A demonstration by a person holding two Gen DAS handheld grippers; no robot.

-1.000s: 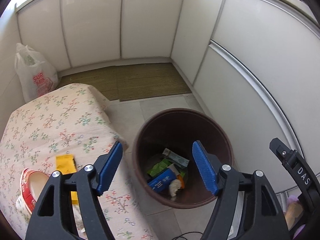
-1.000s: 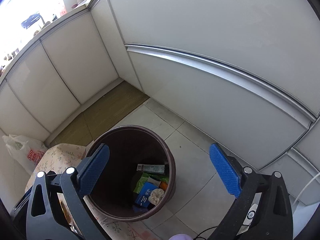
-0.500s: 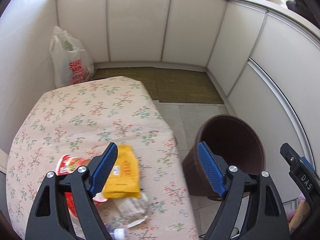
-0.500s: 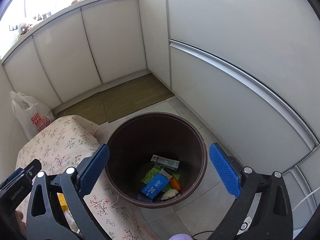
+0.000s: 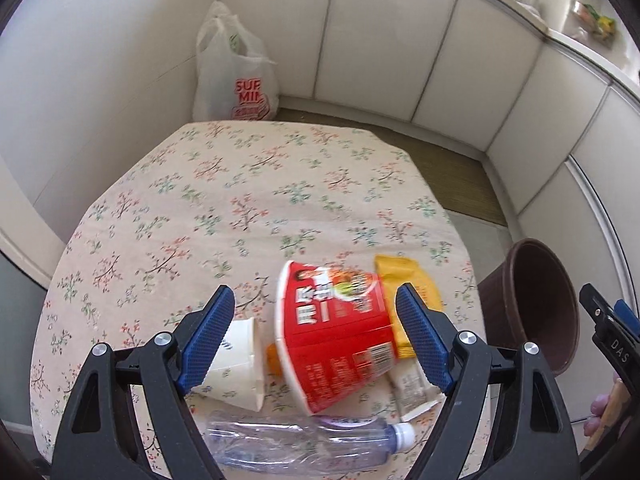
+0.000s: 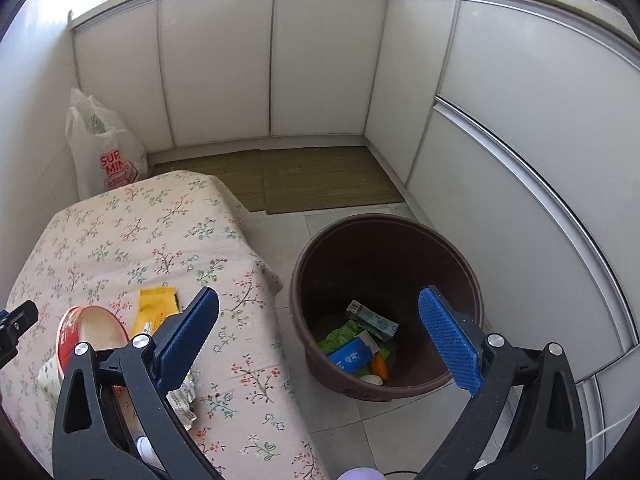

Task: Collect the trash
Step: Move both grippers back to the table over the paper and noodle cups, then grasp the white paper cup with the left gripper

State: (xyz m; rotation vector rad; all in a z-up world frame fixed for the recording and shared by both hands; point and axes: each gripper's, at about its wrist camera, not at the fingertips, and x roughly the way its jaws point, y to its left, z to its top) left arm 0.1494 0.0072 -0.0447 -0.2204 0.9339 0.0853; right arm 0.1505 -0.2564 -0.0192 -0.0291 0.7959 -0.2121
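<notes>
The left tongs [image 5: 316, 340] hang above the near part of the surface [image 5: 240, 184], blue pads wide apart and gripping nothing. Between them lies a red instant-noodle cup [image 5: 332, 328] tipped on its side, its open mouth facing the far edge. A yellow snack wrapper [image 5: 412, 280] lies partly under the cup on its right, toward the surface's right edge. A white paper cup [image 5: 240, 364] lies on its side just left of the noodle cup, partly behind the left pad. At the near edge a crushed clear plastic bottle [image 5: 296, 444] with a white cap lies flat, and a small pale sachet [image 5: 412, 392] sits between it and the noodle cup.

The right tongs [image 6: 320, 336] hang off the surface's right edge, also spread wide and empty, one pad over the floral cloth, the other over the brown trash bin [image 6: 400, 232]. The bin stands on the tiled floor just beside the surface's right edge. In its bottom lie a blue carton [image 6: 350, 356], green wrappers [image 6: 338, 336], a grey box [image 6: 374, 320] and something orange [image 6: 380, 366].

A white shopping bag [image 6: 104, 152] with red lettering stands on the floor beyond the surface's far left corner.
</notes>
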